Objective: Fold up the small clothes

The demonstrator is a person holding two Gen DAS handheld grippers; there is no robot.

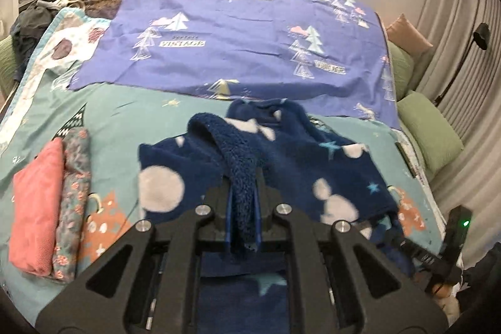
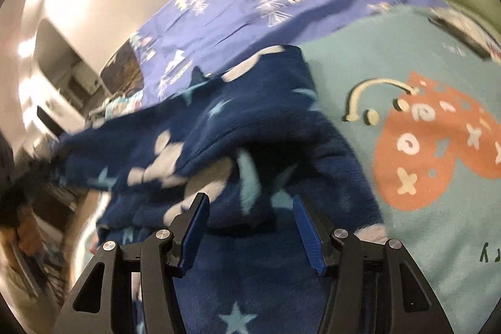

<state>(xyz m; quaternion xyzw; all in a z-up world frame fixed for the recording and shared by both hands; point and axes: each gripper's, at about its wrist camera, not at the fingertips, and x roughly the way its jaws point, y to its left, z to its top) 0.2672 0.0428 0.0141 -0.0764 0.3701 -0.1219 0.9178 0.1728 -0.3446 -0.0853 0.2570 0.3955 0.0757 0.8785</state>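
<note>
The left gripper (image 1: 243,218) was clamped on a bunched, fuzzy edge of the dark blue fleece garment (image 1: 281,158), a strip of it rising from between the closed jaws and arching away ahead. Beyond that pinch the rest of the garment sprawled on the bed (image 1: 125,121), rumpled, with stars and pale blobs showing. The right gripper (image 2: 250,227) stood with its jaws apart, holding nothing, the same fleece lying under and just ahead of its blue pads (image 2: 308,230).

The fleece looked thick, soft and limp, light enough to lift by one edge yet sure to sag and double over itself; it probably would not slip. A seam or hem looked the best place to take hold. Off to the left gripper's left lay a folded pink cloth (image 1: 37,208) touching a folded flowered one (image 1: 73,202).
</note>
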